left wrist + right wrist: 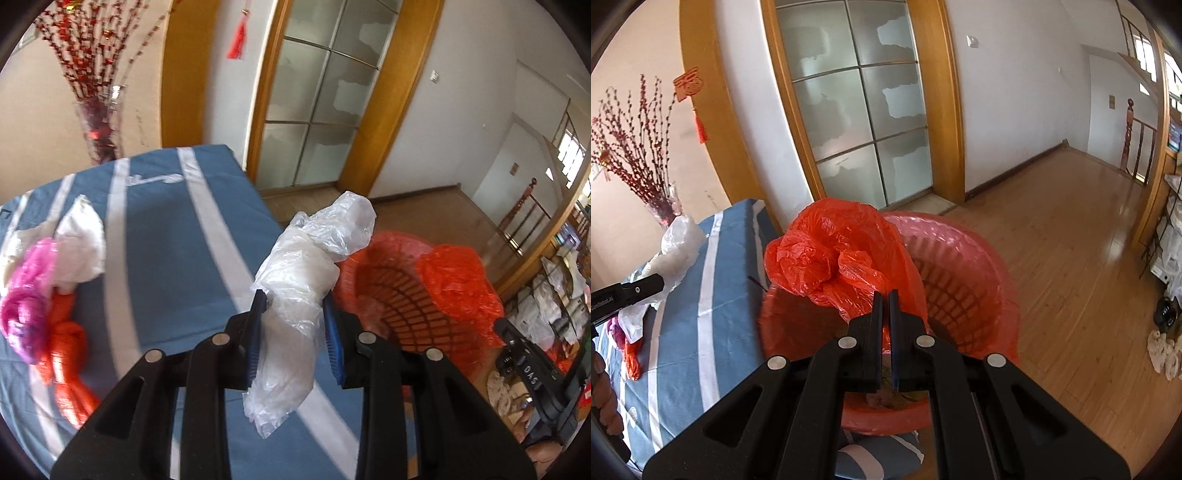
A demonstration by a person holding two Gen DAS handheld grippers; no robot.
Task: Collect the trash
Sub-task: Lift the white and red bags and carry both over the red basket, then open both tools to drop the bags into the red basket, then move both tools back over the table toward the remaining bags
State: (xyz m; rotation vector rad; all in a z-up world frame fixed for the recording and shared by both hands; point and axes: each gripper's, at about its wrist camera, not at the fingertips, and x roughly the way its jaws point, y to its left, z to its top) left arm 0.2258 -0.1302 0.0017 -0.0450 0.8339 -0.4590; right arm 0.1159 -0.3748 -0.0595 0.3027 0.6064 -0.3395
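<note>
Jaws: left gripper [295,332] clamps clear bag [306,280]; right gripper [885,314] pinches red bag [831,258].

A frosted glass door [857,110] with 6 panes in a grid sits in a wide wooden frame [942,103] on the far white wall [1015,103]. To the left, a peach wall [624,92] stands behind a vase of red blossom branches [99,122], and a red tassel [236,40] hangs nearby. Glossy wooden floor [1063,258] runs right toward a stair railing [1132,136]. A blue, white-striped cloth [177,229] covers the near table. Daylight enters through high windows [570,155] at far right.
</note>
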